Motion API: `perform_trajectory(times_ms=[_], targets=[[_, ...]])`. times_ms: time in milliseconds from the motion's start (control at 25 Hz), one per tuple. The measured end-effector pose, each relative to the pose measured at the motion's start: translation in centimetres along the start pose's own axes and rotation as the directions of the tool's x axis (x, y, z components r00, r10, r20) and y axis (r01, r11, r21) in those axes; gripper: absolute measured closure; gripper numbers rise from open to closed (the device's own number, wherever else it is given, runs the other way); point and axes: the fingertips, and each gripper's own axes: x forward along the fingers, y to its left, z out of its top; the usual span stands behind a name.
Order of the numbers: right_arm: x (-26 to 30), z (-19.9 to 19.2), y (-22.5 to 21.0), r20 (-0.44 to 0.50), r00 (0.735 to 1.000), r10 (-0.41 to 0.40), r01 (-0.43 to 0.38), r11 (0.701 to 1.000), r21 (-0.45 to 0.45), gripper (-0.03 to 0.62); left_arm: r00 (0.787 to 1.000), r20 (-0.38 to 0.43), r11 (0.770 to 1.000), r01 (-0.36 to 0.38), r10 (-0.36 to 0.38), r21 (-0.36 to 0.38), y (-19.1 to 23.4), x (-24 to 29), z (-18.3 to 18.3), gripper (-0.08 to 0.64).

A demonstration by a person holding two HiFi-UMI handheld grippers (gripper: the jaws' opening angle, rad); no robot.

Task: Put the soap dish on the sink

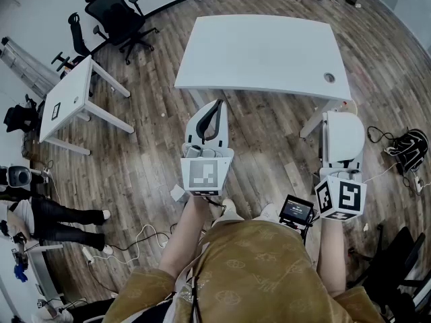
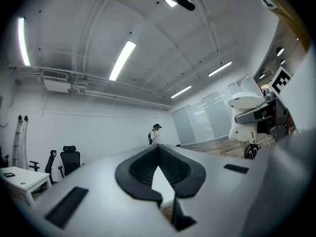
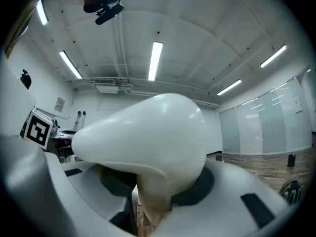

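Observation:
The soap dish [image 1: 344,136] is a smooth white rounded piece that my right gripper [image 1: 342,161] has its jaws shut on, held level at the right above the wooden floor. In the right gripper view the soap dish [image 3: 148,137] fills the middle and rests between the black pads [image 3: 200,189]. My left gripper [image 1: 216,103] is held level at the centre, its black pads meeting at the tips with nothing between them. The same shut tips appear in the left gripper view [image 2: 158,147]. No sink shows in any view.
A white table [image 1: 269,52] stands just ahead of both grippers. A smaller white desk [image 1: 67,103] and black office chairs [image 1: 118,15] are at the left. A person's legs [image 1: 64,222], floor cables [image 1: 145,237] and a black bag [image 1: 409,150] lie around.

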Motion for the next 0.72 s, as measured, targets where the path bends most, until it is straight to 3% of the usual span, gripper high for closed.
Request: perform_trajectory(times_ms=[440,720], targets=[[-0.8,-1.0,-4.2,-0.01,1.0,0.002,-0.002,0.999,0.032,0.422,0.999,-0.036,1.0,0.0,-0.001,-0.007,-3.9,0.9,-0.2,0.552],[2.2,-2.9,-5.4,-0.043,0.999,-0.01,0.012,0.999,0.043,0.422,0.998,-0.057,1.0,0.018,-0.019,-0.011,-3.4,4.7,-2.1,0.552]])
